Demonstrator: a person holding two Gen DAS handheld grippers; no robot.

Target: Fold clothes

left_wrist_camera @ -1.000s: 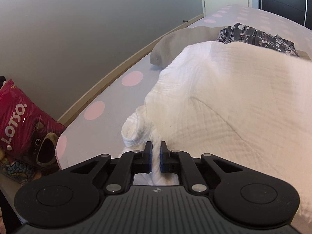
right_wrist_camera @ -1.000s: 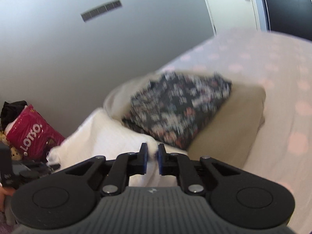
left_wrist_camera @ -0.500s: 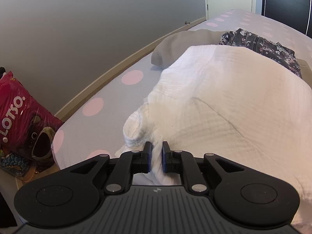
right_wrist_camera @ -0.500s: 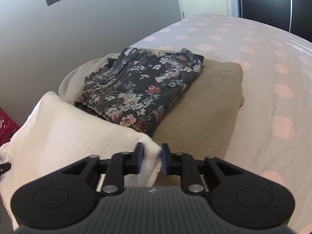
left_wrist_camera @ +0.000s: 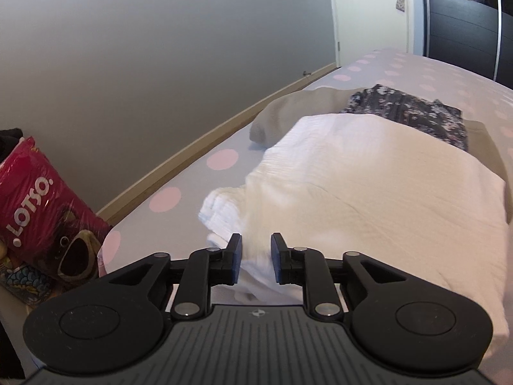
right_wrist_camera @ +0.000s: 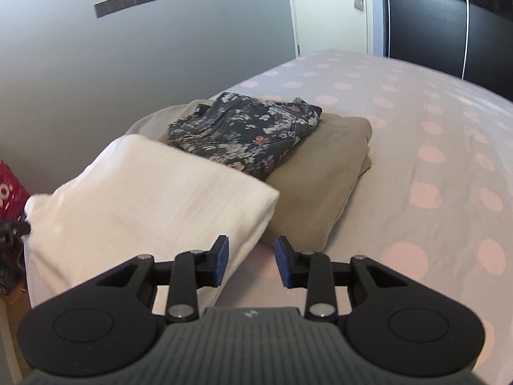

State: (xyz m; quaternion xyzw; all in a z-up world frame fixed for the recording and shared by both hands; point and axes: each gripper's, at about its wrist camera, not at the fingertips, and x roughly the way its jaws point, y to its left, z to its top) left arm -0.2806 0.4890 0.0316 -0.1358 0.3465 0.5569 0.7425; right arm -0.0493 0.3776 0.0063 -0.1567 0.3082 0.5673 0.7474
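Lying folded on the bed (right_wrist_camera: pixel 433 122), the white garment (left_wrist_camera: pixel 368 192) sits along the bed's wall-side edge, near the end closest to the cameras. Its far edge overlaps a folded tan garment (right_wrist_camera: pixel 320 173), and a folded floral garment (right_wrist_camera: pixel 247 131) rests on top of that tan one.

Left gripper (left_wrist_camera: pixel 255 258): jaws have just been opening and now stand at a moderate gap. White cloth shows between them, but the pads do not appear to press on it; reads as released. Right gripper (right_wrist_camera: pixel 251 260): jaws have just opened too, at a moderate gap, beside the white garment's near right corner, nothing between them but bedsheet.

Handling judgement: the white fabric looks like crinkled cotton gauze, light, soft, fully limp. It should hold no shape when lifted and should drape and sag from any pinch point. The textured weave probably gives the pads decent friction, so little slip risk. Not fragile, though thin layers can separate, so a pinch may catch only the top ply.

Where to take hold: at corners or along a folded edge, both grippers well apart, pinching through all layers. The bunched sleeve or hem roll (left_wrist_camera: pixel 221 211) at the wall-side near corner looks loose and likely needs tucking first.

A red Lotso bag (left_wrist_camera: pixel 38 211) stands off the bed's near end.
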